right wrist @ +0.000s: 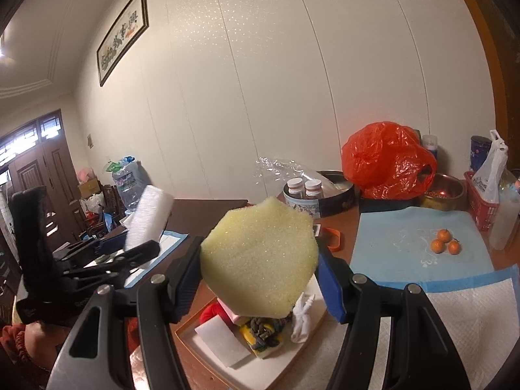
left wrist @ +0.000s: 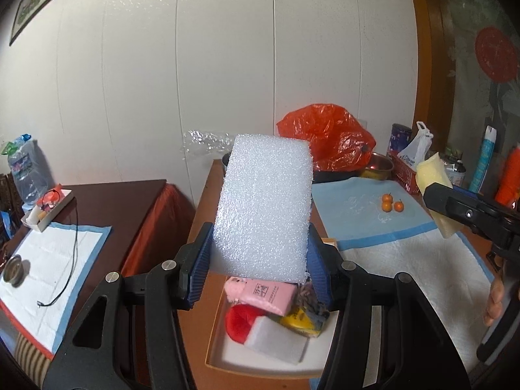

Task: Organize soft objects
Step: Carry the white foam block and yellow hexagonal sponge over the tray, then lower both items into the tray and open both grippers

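Left wrist: foam (left wrist: 265, 208) clamped upright in left gripper (left wrist: 260, 261), tray (left wrist: 224, 354) directly below; right gripper (right wrist: 260, 271) clenching sponge (right wrist: 258, 260) alongside.

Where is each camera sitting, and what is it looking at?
Left wrist: sits on the left gripper, looking over its white foam block at the tray; the right gripper and some fingers show at right.
Right wrist: sits on the right gripper, looking past its yellow sponge; the left gripper shows at left.
Both see the tray, red bag and oranges.
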Tool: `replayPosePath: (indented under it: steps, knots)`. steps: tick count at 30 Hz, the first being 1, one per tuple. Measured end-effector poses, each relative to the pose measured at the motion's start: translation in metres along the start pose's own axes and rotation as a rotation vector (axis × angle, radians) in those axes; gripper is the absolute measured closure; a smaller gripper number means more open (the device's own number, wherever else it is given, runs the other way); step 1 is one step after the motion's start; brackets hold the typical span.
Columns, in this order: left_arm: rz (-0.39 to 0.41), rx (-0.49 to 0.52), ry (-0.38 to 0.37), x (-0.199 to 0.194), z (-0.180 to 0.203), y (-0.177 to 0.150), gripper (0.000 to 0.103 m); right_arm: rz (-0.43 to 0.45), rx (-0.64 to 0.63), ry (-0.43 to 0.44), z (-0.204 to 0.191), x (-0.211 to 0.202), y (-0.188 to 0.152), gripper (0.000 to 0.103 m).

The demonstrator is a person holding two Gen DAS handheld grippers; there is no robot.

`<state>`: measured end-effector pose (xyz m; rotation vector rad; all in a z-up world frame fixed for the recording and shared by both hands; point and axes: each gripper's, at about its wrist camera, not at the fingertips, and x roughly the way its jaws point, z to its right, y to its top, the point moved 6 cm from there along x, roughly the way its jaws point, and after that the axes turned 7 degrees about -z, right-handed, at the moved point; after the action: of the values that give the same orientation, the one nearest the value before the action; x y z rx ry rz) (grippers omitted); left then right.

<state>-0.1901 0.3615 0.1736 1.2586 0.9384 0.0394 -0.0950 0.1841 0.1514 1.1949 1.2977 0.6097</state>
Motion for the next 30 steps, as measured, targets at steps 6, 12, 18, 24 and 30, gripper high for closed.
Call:
replayPosePath:
  steps: [6, 12, 18, 24, 30]
  knots:
    - [-0.090, -0.015, -0.031, 0.052, -0.005, 0.006, 0.049, -0.082, 0.068, 0.014, 0.006, 0.038, -0.007, 0.037]
    - [-0.190, -0.053, -0.070, 0.099, -0.010, -0.004, 0.049, -0.190, 0.167, 0.009, 0.027, 0.083, -0.029, 0.037]
    - [-0.287, -0.124, -0.141, 0.142, -0.018, -0.018, 0.049, -0.269, 0.254, 0.014, 0.045, 0.118, -0.048, 0.037]
    - [-0.366, -0.199, -0.203, 0.174, -0.024, -0.025, 0.049, -0.325, 0.299, 0.019, 0.049, 0.148, -0.063, 0.037]
    - [-0.413, -0.163, -0.191, 0.193, -0.014, -0.033, 0.048, -0.348, 0.278, -0.003, 0.049, 0.167, -0.070, 0.037]
